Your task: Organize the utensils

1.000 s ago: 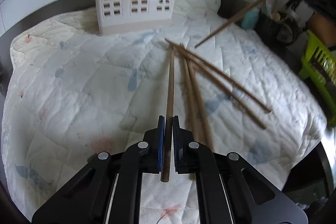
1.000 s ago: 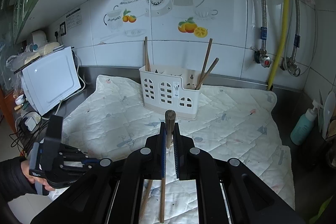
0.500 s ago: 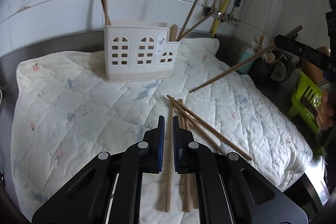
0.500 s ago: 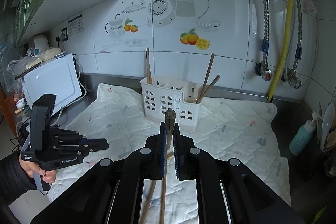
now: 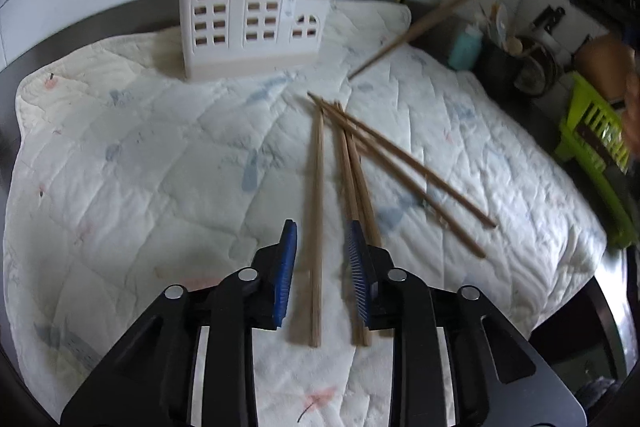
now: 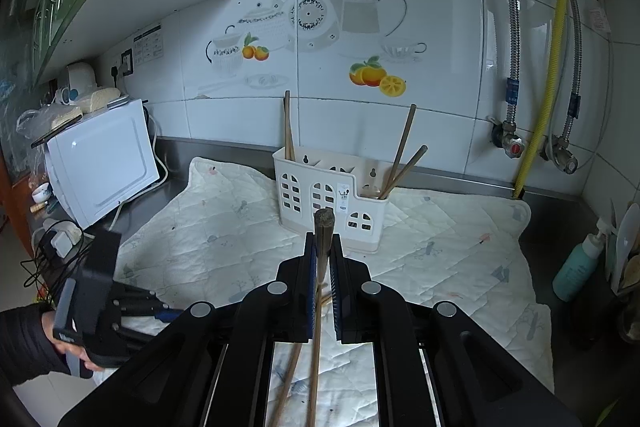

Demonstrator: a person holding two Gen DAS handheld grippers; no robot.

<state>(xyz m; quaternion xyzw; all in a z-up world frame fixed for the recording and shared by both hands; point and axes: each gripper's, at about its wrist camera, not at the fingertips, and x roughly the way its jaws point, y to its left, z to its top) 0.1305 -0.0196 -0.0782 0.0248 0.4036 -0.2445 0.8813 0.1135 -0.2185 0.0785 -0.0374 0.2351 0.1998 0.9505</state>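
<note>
Several brown chopsticks (image 5: 352, 167) lie fanned on the white quilted mat (image 5: 140, 155). My left gripper (image 5: 320, 247) is open just above the mat, its blue pads on either side of one chopstick (image 5: 317, 211). My right gripper (image 6: 322, 251) is shut on a chopstick (image 6: 323, 227) and holds it in the air in front of the white utensil holder (image 6: 328, 199). The held chopstick also shows in the left wrist view (image 5: 440, 7). The holder (image 5: 252, 23) has a few chopsticks standing in it.
A white microwave (image 6: 100, 163) stands at the left of the counter. A teal bottle (image 6: 576, 263) and utensil pots stand at the right. A green basket (image 5: 596, 143) sits off the mat's right edge. Pipes (image 6: 552, 67) run down the tiled wall.
My left gripper let go of a chopstick, rose, then came back down over the pile with its jaws open wide around one chopstick. My right gripper kept its chopstick and lifted a little.
</note>
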